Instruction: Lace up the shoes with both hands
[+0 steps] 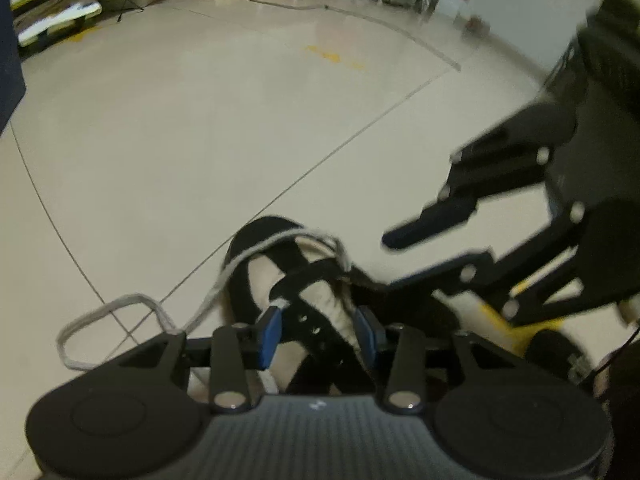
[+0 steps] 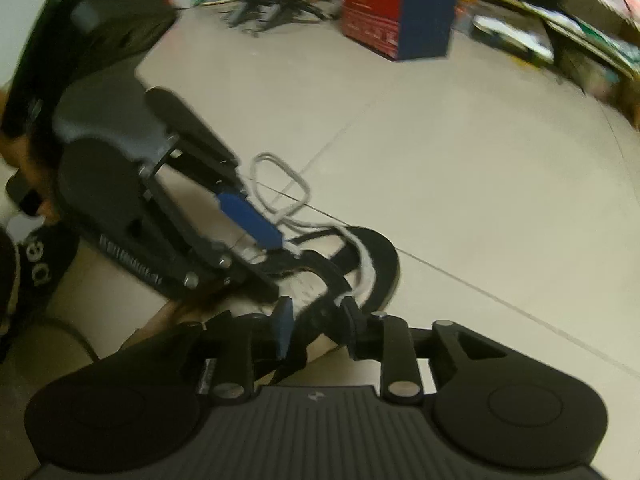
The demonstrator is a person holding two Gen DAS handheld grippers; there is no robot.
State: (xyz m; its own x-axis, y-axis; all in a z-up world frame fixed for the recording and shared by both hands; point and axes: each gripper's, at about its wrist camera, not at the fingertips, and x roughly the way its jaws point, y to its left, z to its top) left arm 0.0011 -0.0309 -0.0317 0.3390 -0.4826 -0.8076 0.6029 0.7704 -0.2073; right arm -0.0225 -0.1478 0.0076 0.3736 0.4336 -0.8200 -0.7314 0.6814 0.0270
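Shoe (image 1: 316,300), black with a pale lining, is set on the tiled floor (image 1: 200,140). Grey-white lace (image 1: 224,276) is draped over its toe and looped onto the tiles. Left gripper (image 1: 318,330) is held spread just above the tongue, gripping nothing. Right gripper (image 2: 318,320) is likewise parted over the shoe's opening, empty.

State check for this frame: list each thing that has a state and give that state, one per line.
left gripper: open, jaws either side of the shoe's laced part, holding nothing.
right gripper: open, low over the shoe, holding nothing.
shoe: on the floor, black straps crossed, not tied.
lace: loose, slack, one loop lying on the floor beside the shoe.
floor: bare tile.
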